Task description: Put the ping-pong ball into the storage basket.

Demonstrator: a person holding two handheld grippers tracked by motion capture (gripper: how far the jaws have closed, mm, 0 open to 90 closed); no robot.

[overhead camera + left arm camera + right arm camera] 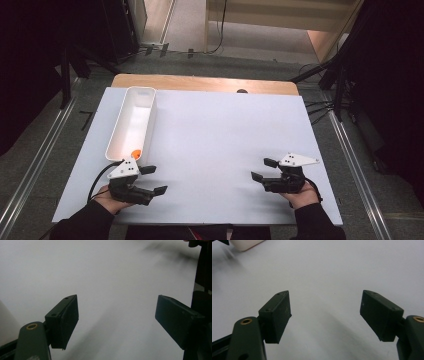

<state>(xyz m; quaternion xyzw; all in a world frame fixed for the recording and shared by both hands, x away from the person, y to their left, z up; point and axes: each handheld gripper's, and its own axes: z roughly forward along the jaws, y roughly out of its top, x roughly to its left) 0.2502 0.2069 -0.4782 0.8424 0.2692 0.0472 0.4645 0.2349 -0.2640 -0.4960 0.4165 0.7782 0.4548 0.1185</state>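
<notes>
High view: small orange ball-like object [135, 153] sits at the near end inside the long white plastic bin [121, 119], which lies along the left side of the white table sheet [225, 130]; what the orange thing is exactly, too small to tell. Left gripper [154, 180] is just in front of that near end of the bin, jaws spread apart with nothing between them, pointing right across the table, not at the bin. Left gripper view confirms: both black pads [65, 320] wide apart over bare white surface, bin wall just visible at the left edge. Right gripper [264, 169] sits well apart on the right side of the table, jaws also parted and empty, aimed left toward the middle; right gripper view shows bare sheet between pads [277, 315] and a corner of the bin far off at top left. Both hands low at the near table edge, dark sleeves coming in from the bottom, grippers roughly level. Probably a rest pose. To pick the orange object well, the left gripper would need to swing toward the bin, come down over its rim and close centred on it without knocking the wall.
</notes>
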